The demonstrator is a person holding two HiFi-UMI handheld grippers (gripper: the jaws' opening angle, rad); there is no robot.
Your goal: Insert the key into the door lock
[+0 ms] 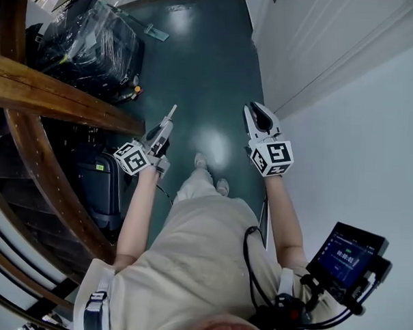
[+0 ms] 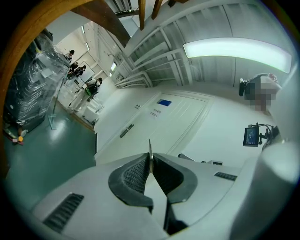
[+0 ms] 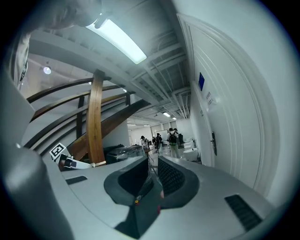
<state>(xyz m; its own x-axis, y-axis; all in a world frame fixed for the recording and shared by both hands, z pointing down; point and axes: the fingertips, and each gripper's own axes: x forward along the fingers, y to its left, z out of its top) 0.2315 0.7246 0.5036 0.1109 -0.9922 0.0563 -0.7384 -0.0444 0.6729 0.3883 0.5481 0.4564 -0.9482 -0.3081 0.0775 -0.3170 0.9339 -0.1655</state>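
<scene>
Green floor [image 1: 197,71] lies beneath both grippers in the head view. A wooden stair rail [image 1: 46,92] and wrapped luggage [image 1: 96,40] flank the left gripper [image 1: 169,119]. The white door [image 1: 321,43] stands right of the right gripper [image 1: 260,119].

Left gripper view: jaws clamped on the key [image 2: 150,152], which sits edge-on. The door handle [image 2: 126,131] is ahead-left, well apart.

Right gripper view: jaws slightly parted, holding nothing discernible. 1 wooden post [image 3: 96,117] stands left, people [image 3: 173,138] far ahead.

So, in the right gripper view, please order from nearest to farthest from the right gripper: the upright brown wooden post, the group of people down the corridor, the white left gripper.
1. White left gripper, low on the left.
2. Upright brown wooden post, behind it, on the left.
3. Group of people, far down the corridor, centre.
</scene>
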